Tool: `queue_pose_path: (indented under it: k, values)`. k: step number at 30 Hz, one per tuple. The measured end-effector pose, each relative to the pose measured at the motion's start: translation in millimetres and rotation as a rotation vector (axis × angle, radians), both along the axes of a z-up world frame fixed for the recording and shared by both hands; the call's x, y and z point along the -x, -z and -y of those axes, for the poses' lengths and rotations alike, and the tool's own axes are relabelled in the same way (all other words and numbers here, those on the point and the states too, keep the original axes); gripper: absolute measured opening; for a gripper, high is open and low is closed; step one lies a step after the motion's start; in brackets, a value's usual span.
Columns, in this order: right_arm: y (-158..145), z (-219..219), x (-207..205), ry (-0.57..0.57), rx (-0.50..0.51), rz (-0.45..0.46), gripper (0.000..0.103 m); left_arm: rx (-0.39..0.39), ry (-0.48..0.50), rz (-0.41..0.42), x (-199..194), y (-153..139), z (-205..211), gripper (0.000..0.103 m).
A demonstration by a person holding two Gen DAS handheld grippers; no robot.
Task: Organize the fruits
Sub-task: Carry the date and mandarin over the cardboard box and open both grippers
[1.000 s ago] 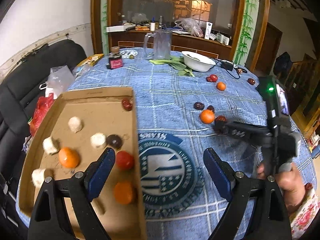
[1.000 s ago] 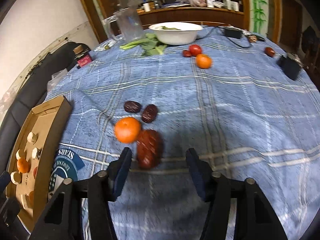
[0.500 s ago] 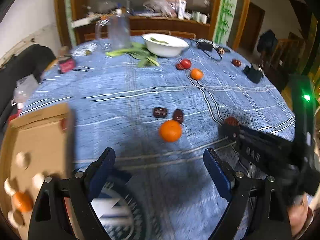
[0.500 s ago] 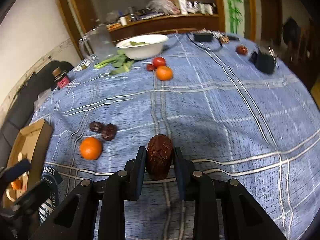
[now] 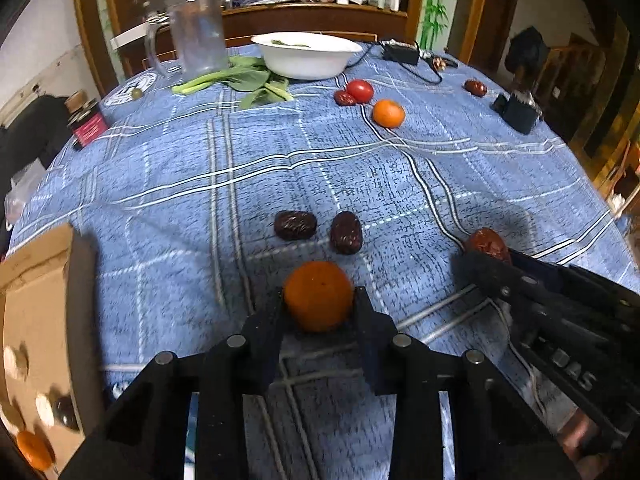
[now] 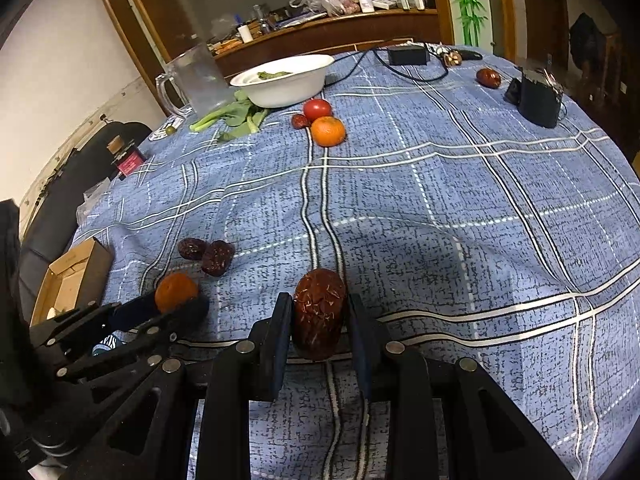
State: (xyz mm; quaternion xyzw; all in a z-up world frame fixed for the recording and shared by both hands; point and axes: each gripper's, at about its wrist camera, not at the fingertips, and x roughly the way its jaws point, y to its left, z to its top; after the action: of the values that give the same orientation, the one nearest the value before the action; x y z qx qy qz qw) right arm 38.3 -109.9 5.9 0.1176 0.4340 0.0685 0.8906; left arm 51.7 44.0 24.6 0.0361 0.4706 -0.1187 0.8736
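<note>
One upright date (image 6: 319,314), long axis vertical

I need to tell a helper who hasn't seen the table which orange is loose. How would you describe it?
Start at the white bowl at the far side of the blue checked tablecloth. Just in front of it sit a red tomato, a small date and the loose orange. It is the only orange lying free; the other orange is clamped in the left gripper.

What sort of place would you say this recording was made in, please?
Most likely a home dining room: a round table under a blue checked tablecloth, a wooden sideboard cluttered with household items behind it, and a white bowl beside leafy greens.
</note>
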Motion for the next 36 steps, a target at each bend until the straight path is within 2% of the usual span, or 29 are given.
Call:
queue_pose_path:
  k: [6, 9, 15, 18, 22, 25, 30, 36]
  values:
    - [3, -3, -1, 0.0, 0.003, 0.002, 0.029, 0.107, -0.052, 0.058, 39, -33, -34, 0.032]
    - [4, 2, 0, 0.023, -0.016, 0.001, 0.029, 0.138, -0.102, 0.099, 67, -48, -64, 0.032]
    - [-13, -7, 21, 0.021, -0.028, 0.045, 0.029, 0.192, -0.286, 0.122, 116, -59, -155, 0.032]
    - [-23, -36, 41, -0.058, -0.035, 0.05, 0.029, 0.206, -0.396, 0.11, 137, -52, -203, 0.032]
    - [-39, -92, 64, -0.205, -0.049, 0.055, 0.029, 0.211, -0.479, 0.108, 159, -41, -238, 0.032]
    - [-48, -146, 81, -0.344, -0.056, 0.05, 0.03, 0.168, -0.49, 0.119, 173, -38, -246, 0.032]
    - [-46, -218, 106, -0.508, -0.028, 0.037, 0.03, 0.115, -0.497, 0.136, 184, -33, -251, 0.032]
    - [-34, -266, 104, -0.581, 0.066, 0.043, 0.03, 0.12, -0.486, 0.154, 188, -30, -254, 0.032]
